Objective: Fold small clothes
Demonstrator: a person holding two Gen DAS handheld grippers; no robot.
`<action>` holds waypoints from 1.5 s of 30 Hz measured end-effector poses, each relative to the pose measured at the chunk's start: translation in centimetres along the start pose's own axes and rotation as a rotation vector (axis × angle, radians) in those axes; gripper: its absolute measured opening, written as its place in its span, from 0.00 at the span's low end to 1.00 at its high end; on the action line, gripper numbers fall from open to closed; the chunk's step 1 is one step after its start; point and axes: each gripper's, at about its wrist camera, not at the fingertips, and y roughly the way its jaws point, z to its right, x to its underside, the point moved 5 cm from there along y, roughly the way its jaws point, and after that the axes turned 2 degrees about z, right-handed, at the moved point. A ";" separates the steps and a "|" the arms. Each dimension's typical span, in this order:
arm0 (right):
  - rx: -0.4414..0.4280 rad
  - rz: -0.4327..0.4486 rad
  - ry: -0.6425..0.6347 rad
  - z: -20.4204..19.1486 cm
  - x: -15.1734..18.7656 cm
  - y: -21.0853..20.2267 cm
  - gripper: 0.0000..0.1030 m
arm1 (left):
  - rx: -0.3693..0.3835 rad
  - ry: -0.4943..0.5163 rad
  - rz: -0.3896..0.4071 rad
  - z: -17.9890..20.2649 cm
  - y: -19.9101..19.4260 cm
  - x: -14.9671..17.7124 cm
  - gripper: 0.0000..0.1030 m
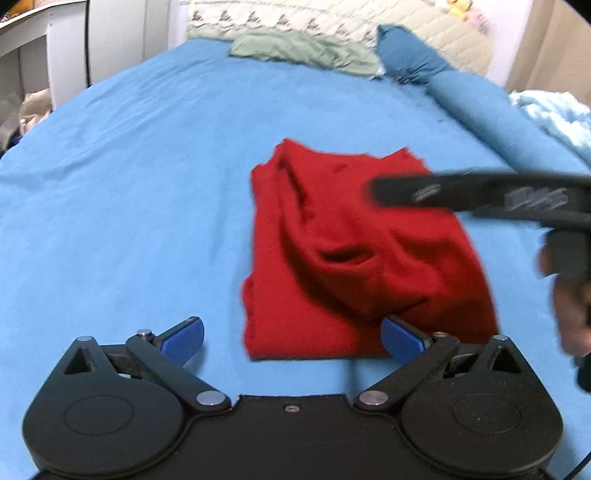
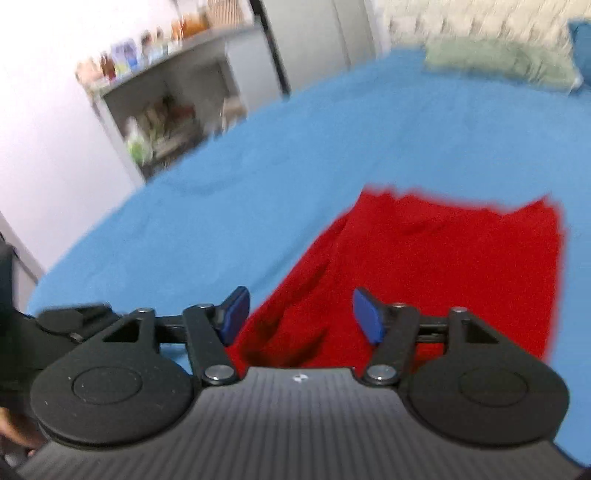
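A small red garment [image 1: 354, 258] lies rumpled and partly folded on the blue bed sheet [image 1: 129, 203]. My left gripper [image 1: 291, 341] is open and empty just in front of the garment's near edge, its right pad close to the cloth. My right gripper [image 2: 299, 314] is open and empty above the garment's near left part [image 2: 424, 266]. In the left wrist view the right gripper's black body [image 1: 480, 195] reaches in from the right over the garment, blurred by motion.
A green cloth [image 1: 303, 50] and a quilted cream cover [image 1: 332, 22] lie at the bed's far end. A rolled blue bolster [image 1: 472, 99] runs along the right side. A shelf unit [image 2: 166, 103] stands left of the bed.
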 end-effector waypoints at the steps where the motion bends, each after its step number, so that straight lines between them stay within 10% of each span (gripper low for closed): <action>1: 0.041 0.039 0.007 0.7 -0.3 -1.9 0.89 | 0.013 -0.005 0.014 0.2 -0.1 0.0 1.00; 7: 0.344 0.099 -0.034 3.8 5.9 -9.1 0.98 | 0.056 -0.046 0.101 1.6 -0.1 -1.0 1.00; 11: 0.385 0.054 0.017 3.7 11.3 -8.4 0.97 | 0.053 -0.064 0.106 2.4 1.6 -1.7 0.93; 19: 0.456 0.086 0.097 3.4 13.9 -5.3 0.96 | 0.102 -0.155 0.051 2.1 4.3 -1.5 0.49; 23: 0.470 0.089 0.136 4.7 14.1 -5.2 0.96 | 0.081 -0.154 0.059 1.9 4.5 -1.6 0.11; 29: 0.599 0.110 0.232 6.8 14.3 -6.1 0.95 | 0.110 -0.220 0.125 0.7 3.3 -2.6 0.08; 32: 0.602 0.141 0.206 6.8 13.7 -6.8 0.66 | 0.117 -0.205 0.138 0.8 2.2 -2.7 0.07; 36: 0.638 0.239 0.071 4.7 11.3 -9.7 0.62 | 0.106 -0.151 0.160 0.8 -0.9 -1.5 0.07; 40: 0.560 0.093 -0.038 4.4 12.5 -8.6 0.62 | 0.016 -0.138 0.078 -0.4 2.2 0.8 0.08; 45: 0.495 0.007 0.027 6.1 15.3 -8.4 0.65 | -0.004 -0.193 0.111 -2.0 2.0 0.4 0.38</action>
